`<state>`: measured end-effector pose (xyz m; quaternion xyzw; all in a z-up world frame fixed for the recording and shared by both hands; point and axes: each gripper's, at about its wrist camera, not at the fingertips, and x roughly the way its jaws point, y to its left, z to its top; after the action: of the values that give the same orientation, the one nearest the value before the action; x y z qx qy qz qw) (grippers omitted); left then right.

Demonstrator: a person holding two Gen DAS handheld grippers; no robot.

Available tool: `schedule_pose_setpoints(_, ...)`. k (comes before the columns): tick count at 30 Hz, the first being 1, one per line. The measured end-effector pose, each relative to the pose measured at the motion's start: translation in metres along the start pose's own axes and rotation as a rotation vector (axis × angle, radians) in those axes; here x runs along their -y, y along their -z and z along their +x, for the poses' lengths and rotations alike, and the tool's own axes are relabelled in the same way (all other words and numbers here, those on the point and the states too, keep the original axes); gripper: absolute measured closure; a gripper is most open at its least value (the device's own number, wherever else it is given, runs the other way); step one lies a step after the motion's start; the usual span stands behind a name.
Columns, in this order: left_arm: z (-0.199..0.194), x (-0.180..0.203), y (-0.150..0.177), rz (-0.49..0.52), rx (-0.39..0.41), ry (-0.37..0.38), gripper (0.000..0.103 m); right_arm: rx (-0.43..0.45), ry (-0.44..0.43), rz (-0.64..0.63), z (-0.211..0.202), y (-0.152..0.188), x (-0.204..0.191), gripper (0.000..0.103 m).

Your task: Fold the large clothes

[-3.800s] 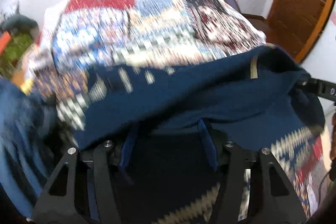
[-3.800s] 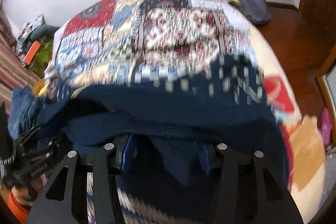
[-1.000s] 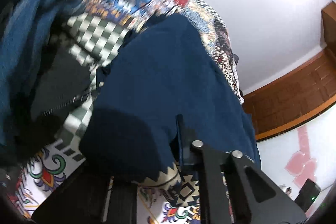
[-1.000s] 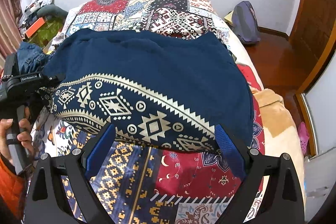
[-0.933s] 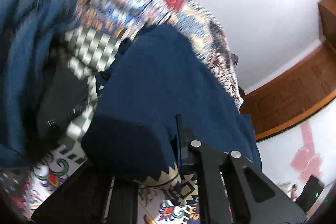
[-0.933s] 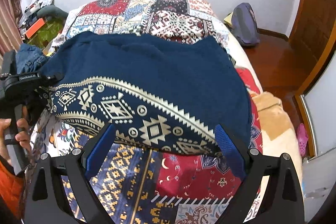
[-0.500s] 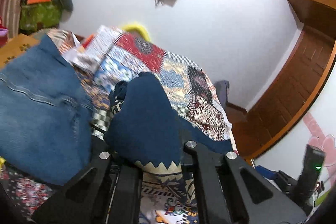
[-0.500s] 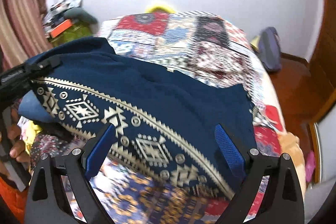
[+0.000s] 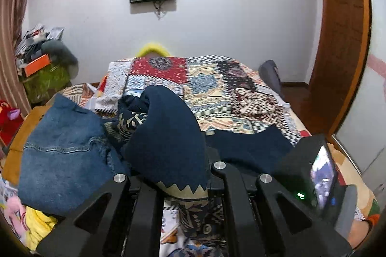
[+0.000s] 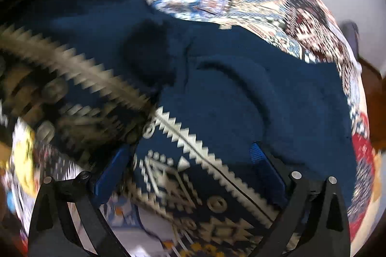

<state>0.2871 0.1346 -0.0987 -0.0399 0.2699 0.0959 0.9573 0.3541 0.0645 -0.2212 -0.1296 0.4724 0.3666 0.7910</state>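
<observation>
Gripping a bunched corner of the navy knit garment with a cream zigzag border (image 9: 168, 141), the left gripper (image 9: 183, 187) had its jaws clamped tight on the cloth, pads hidden under it. The garment trailed toward lower right across the patchwork quilt-covered bed (image 9: 217, 78). A folded pair of blue denim jeans (image 9: 62, 148) lay at left. The right gripper (image 10: 190, 172) stood wide open, blue pads (image 10: 263, 160) clear of the fabric spread beneath; its left side was motion-blurred.
</observation>
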Motion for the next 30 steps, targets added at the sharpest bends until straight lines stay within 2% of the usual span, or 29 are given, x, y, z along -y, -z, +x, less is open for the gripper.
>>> schedule_pose_setpoints(1, 0.0, 0.005, -0.002, 0.003, 0.0, 0.021, 0.099, 0.005, -0.002, -0.013, -0.009, 0.003, 0.004, 0.004)
schedule_pose_setpoints(3, -0.003, 0.014, -0.005, 0.016, 0.0, 0.043, 0.099, 0.061, 0.047, 0.004, -0.03, 0.016, 0.019, 0.004)
schedule_pose_setpoints(5, -0.001, 0.025, -0.009, 0.036, -0.004, 0.057, 0.099, 0.129, 0.137, 0.048, -0.056, 0.036, 0.044, 0.004)
schedule_pose_setpoints(8, 0.007, 0.044, -0.015, 0.04, -0.034, 0.105, 0.099, 0.158, 0.209, 0.151, -0.079, 0.063, 0.087, 0.004)
schedule_pose_setpoints(9, 0.009, 0.049, -0.017, 0.039, -0.045, 0.122, 0.099, 0.147, 0.219, 0.192, -0.081, 0.07, 0.098, 0.004)
schedule_pose_setpoints(11, 0.015, 0.068, -0.022, 0.043, -0.066, 0.162, 0.099, 0.07, 0.219, 0.288, -0.07, 0.084, 0.127, 0.004)
schedule_pose_setpoints(14, 0.025, 0.108, -0.028, 0.072, -0.099, 0.236, 0.099, -0.027, 0.159, 0.383, -0.044, 0.102, 0.151, 0.004)
schedule_pose_setpoints(16, 0.032, 0.137, -0.025, 0.124, -0.129, 0.294, 0.099, -0.049, 0.093, 0.439, -0.033, 0.11, 0.157, 0.004)
schedule_pose_setpoints(19, 0.046, 0.171, -0.008, 0.224, -0.203, 0.334, 0.099, -0.043, 0.095, 0.429, -0.036, 0.11, 0.157, 0.004)
schedule_pose_setpoints(21, 0.054, 0.18, 0.006, 0.262, -0.259, 0.349, 0.099, -0.042, 0.091, 0.422, -0.045, 0.117, 0.155, 0.004)
schedule_pose_setpoints(25, 0.073, 0.176, 0.041, 0.234, -0.421, 0.415, 0.099, -0.027, 0.107, 0.422, -0.069, 0.138, 0.159, 0.004)
schedule_pose_setpoints(28, 0.077, 0.17, 0.062, 0.227, -0.478, 0.436, 0.096, -0.022, 0.129, 0.433, -0.082, 0.151, 0.159, 0.004)
schedule_pose_setpoints(30, 0.072, 0.165, 0.067, 0.232, -0.477, 0.435, 0.096, -0.022, 0.176, 0.436, -0.095, 0.161, 0.156, 0.004)
